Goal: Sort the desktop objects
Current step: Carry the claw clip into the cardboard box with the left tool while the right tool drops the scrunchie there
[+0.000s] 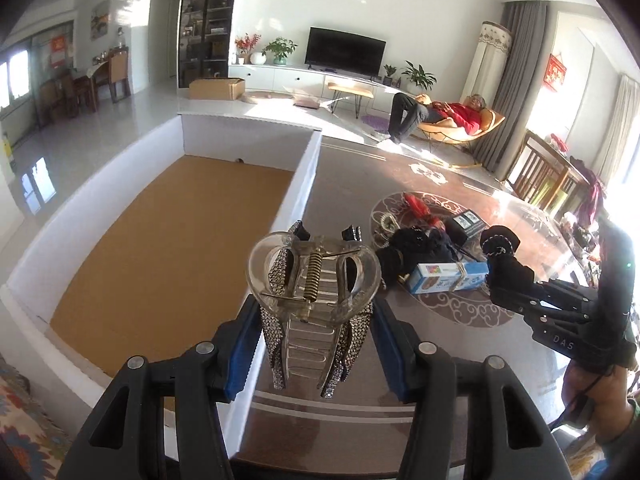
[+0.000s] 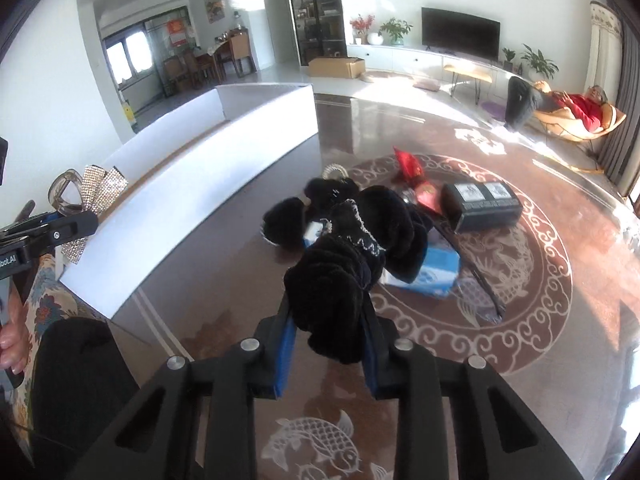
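Left gripper (image 1: 316, 344) closed on rhinestone hair claw (image 1: 314, 300), lower centre, beside white box (image 1: 248, 152). Right gripper (image 2: 330, 344) clamped on black scrunchie (image 2: 340, 280). Box empty; 2 items lifted, blue carton (image 1: 448, 278), black case (image 2: 484, 204), red pouch (image 2: 408, 164) left on table.

box (image 1: 248, 148) left on table (image 1: 348, 184) | clutter pile (image 1: 432, 256) right | hair claw (image 1: 316, 304) between

Bright window sunlight, floor glare, fisheye-warped edges, slight motion blur.
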`<state>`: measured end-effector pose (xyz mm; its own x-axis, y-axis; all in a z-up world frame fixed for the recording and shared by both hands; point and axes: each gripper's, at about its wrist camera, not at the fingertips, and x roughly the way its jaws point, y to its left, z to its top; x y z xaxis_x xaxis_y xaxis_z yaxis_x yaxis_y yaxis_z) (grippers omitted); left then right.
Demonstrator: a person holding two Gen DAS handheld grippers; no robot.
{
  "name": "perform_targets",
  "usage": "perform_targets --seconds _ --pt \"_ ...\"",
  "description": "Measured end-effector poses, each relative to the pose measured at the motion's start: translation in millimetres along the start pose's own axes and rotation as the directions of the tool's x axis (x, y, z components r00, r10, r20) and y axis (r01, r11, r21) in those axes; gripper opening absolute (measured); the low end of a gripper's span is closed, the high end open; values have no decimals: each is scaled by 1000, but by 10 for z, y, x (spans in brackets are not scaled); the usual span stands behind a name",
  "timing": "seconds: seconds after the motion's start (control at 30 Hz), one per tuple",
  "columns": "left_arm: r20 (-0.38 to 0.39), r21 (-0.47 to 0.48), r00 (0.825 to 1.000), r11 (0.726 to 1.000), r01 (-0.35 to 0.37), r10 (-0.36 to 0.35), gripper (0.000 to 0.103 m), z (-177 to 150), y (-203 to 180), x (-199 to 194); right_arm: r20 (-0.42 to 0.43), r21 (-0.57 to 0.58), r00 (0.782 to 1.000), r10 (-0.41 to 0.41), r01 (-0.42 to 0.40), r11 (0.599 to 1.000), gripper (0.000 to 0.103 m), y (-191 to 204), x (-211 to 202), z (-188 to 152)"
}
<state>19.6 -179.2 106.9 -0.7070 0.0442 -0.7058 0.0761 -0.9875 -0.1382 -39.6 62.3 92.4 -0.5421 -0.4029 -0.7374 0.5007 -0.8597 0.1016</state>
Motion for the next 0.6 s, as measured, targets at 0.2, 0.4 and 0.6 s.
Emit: perform_targets --seconds 0.2,0.4,0.6 --pt "-48 -124 985 978 -169 164 54 306 1040 159 60 -163 977 204 -192 968 30 1203 269 853" --pt "-175 -181 957 948 -260 230 54 217 1618 595 -53 -274 950 306 -309 911 30 2331 960 1227" --pt "-273 -208 924 921 -329 268 66 82 1803 807 -200 -280 939 280 -329 902 75 2636 1578 1177"
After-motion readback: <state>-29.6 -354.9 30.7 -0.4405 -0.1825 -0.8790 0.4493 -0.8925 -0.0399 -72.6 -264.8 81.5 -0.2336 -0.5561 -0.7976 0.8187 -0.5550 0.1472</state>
